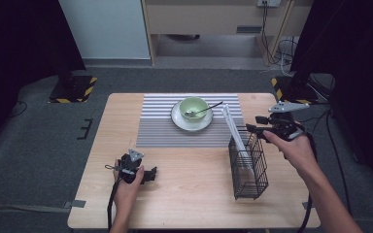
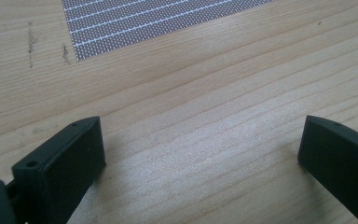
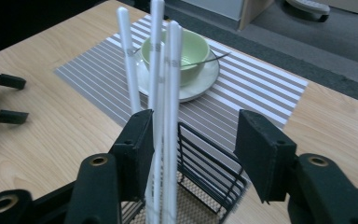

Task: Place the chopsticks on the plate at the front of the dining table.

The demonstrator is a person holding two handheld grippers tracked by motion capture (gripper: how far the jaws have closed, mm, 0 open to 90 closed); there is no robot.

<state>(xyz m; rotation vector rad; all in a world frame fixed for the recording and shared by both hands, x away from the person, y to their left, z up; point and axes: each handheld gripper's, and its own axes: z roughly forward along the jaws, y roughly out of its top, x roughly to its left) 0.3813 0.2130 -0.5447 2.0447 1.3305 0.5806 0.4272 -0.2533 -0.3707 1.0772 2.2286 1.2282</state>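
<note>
The right gripper (image 1: 250, 124) is held over the top of the black wire-mesh cutlery basket (image 1: 248, 167), which stands upright on the right part of the light wooden table (image 1: 194, 204). Its jaws stand wide apart. In the right gripper view the gripper (image 3: 193, 135) has several long white chopsticks (image 3: 164, 93) between its jaws, close against the left-hand jaw; the other jaw stands clear of them, so nothing is clamped. The chopsticks (image 1: 234, 130) stand in the basket (image 3: 205, 177) and lean toward the far side of the table.

The left gripper (image 1: 151, 174) lies low over bare wood near the front left of the table, well apart from the basket. Its jaws are wide apart with nothing between them, and the left gripper view shows wood grain under the gripper (image 2: 200, 140).

A grey striped placemat (image 1: 165, 126) lies at the far middle of the table. On it sits a white round plate (image 1: 177, 121) bearing a pale green bowl (image 1: 194, 108), with a metal spoon (image 1: 208, 109) resting in the bowl, handle pointing right.
</note>
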